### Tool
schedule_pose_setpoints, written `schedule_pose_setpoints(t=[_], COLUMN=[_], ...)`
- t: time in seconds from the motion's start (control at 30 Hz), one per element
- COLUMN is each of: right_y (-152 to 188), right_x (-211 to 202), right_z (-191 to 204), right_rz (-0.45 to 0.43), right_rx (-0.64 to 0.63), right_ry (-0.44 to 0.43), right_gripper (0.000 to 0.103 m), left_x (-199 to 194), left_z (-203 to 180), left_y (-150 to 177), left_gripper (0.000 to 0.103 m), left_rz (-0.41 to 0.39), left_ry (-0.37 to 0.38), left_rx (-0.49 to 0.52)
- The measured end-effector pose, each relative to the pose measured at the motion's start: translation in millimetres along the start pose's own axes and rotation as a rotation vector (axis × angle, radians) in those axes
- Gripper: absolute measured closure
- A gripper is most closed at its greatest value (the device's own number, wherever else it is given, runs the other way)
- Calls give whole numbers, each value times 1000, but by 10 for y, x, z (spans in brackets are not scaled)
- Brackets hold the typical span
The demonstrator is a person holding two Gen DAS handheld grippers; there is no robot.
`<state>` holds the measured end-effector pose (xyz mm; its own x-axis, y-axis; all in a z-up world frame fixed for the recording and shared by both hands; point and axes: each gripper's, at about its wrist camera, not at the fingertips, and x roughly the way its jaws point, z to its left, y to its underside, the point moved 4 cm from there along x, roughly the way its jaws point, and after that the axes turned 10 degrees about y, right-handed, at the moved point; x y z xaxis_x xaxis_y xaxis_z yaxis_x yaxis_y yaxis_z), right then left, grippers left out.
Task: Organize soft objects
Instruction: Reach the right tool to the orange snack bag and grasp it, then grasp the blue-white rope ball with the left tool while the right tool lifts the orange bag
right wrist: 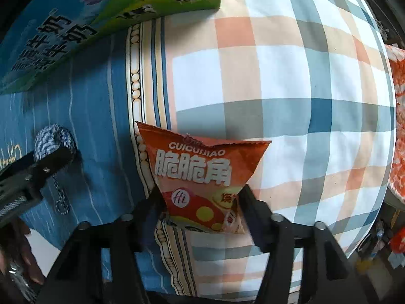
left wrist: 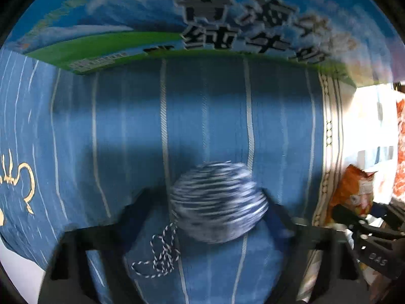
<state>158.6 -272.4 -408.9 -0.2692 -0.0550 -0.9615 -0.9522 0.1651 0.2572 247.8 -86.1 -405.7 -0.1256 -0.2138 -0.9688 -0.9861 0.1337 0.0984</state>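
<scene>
Black fingers of your left gripper (left wrist: 217,212) bracket the ball of blue-and-white yarn (left wrist: 219,202), and the pads look pressed against its two sides, so you have it pinched where it sits on the blue striped cloth (left wrist: 202,116), with a loose tail of twisted string (left wrist: 158,255) trailing off to one side. Your right gripper (right wrist: 202,202) is closed on the lower part of the orange snack bag (right wrist: 200,174), fingers touching both its edges, though how firm the squeeze is you cannot tell; the bag lies where the blue cloth's beaded border meets the checked cloth (right wrist: 291,88). Beyond both, the milk carton box (left wrist: 152,25) stands at the far edge of the blue cloth, its printed side facing you. Judging by this, you are at the pick-up step with both hands at once, each on one soft item, and nothing sorted yet. Next comes the lift: raise the yarn gently so the ball does not squash and slip free, and mind the trailing string, which may snag or drag. Hold the bag lightly, since it likely crumples, and carry each item to wherever you are gathering them; that spot is not visible here.
</scene>
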Motion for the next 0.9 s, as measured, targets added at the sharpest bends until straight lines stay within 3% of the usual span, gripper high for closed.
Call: schedule_pose_setpoints(t=[0.2,0.3,0.57,0.77,0.9], right_y=[-21,-20,310,350,218], right_x=[48,42,96,125,73], right_z=[1,-11,144,76,76], right_rz=[-7,-21,-7,-17,-47], right_rx=[35,25,-140,-97,-99], right_ry=[-26,-2,75,72,119], right_gripper=[37,53,54,52,50], left_x=[-13,-23,111,138,108], left_z=[22,60,176,117,103], left_y=[17,198,728,654,674], left_gripper=[50,50,50,50,49], left_rz=[-52,-57,-16,-30,-40], left_ry=[-19,-41,-43,-54,-58], left_rx=[9,14,-31,-21,-18])
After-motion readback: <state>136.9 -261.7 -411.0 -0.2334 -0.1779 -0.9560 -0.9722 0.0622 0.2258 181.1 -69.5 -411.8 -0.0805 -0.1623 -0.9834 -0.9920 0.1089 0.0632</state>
